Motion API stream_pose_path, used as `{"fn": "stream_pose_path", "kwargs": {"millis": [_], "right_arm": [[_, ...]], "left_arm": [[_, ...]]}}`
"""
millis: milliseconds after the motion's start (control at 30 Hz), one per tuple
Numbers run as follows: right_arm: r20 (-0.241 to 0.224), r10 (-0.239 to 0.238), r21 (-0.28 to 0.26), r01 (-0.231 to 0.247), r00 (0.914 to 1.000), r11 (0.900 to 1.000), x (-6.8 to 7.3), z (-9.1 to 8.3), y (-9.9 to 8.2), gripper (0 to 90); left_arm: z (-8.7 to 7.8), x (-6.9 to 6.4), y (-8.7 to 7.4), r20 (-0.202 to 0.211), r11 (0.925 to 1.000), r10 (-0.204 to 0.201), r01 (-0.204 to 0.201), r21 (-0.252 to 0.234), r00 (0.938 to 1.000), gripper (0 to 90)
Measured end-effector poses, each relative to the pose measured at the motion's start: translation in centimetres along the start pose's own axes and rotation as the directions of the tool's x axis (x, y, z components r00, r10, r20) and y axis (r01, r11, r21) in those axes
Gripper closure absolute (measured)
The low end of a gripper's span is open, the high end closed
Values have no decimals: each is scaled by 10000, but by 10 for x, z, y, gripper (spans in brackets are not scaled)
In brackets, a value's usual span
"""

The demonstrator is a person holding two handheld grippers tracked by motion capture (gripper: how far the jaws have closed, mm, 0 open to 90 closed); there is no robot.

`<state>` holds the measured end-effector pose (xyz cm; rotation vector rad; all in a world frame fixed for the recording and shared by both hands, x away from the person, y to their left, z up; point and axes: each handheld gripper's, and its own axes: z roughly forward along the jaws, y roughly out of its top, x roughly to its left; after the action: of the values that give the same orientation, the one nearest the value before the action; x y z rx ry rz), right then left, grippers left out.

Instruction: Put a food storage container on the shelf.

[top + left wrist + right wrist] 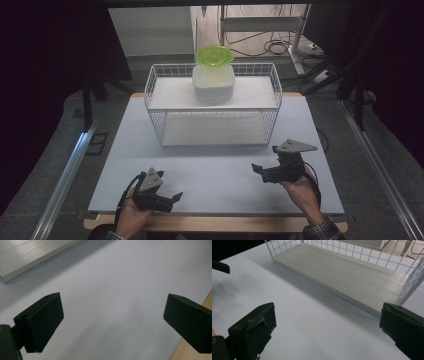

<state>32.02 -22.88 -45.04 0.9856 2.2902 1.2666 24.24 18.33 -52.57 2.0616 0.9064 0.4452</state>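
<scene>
The left hand-held gripper (113, 322) hangs with its black jaws wide apart and nothing between them over the bare white bench (117, 282), a pale shelf board (32, 255) lying beyond at upper left.
</scene>
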Motion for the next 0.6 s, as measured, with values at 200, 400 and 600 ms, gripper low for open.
{"fn": "stream_pose_path", "kwargs": {"millis": [200, 400, 600], "right_arm": [[188, -104, 154, 101, 9998, 9998, 0, 1, -12, 8], [249, -5, 405, -5, 9997, 9992, 1, 3, -25, 6], [344, -128, 699, 103, 9993, 9975, 5, 5, -36, 3]], "left_arm": [[0, 0, 0, -17, 10000, 23, -23, 7, 10000, 25], [1, 0, 0, -34, 10000, 68, -68, 33, 10000, 23], [2, -1, 0, -34, 9999, 124, -124, 64, 9999, 22]]}}
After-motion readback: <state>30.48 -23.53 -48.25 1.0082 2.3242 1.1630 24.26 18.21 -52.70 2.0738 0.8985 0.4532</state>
